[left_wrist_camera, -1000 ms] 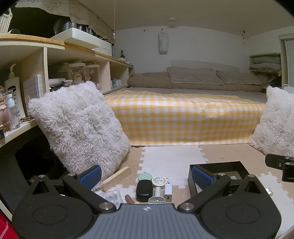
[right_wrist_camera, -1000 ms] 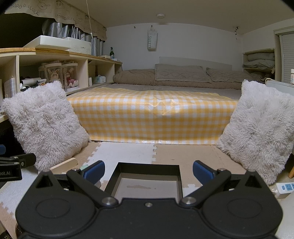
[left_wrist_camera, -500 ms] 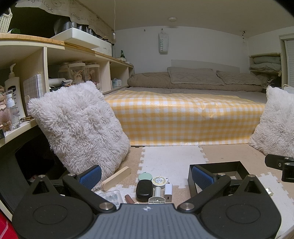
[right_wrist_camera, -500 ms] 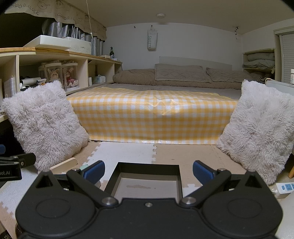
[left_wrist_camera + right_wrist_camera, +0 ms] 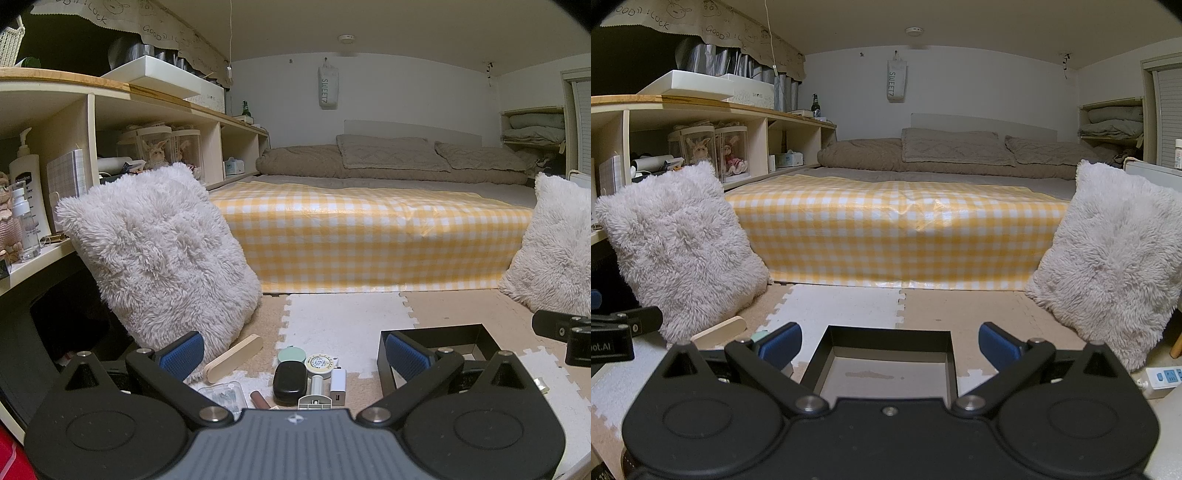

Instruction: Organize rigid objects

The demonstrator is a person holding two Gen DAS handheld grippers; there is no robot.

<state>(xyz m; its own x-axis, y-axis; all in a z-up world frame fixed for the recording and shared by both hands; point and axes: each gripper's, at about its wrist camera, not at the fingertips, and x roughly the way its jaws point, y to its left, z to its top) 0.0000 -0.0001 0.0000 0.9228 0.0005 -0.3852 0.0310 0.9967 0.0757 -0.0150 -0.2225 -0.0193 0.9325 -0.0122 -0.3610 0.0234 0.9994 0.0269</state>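
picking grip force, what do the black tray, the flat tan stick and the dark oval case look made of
Black tray: thin, straight, matte black walls, probably sheet metal or rigid plastic; I cannot tell which.
Flat tan stick: pale, unpainted, rounded ends, likely wood.
Dark oval case: smooth, slightly glossy black shell, likely hard plastic.

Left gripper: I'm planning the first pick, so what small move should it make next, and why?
Probably ease the left gripper down onto the black case. Its jaws are open and empty, the case lies nearest between them among the small items, and the black tray is empty.
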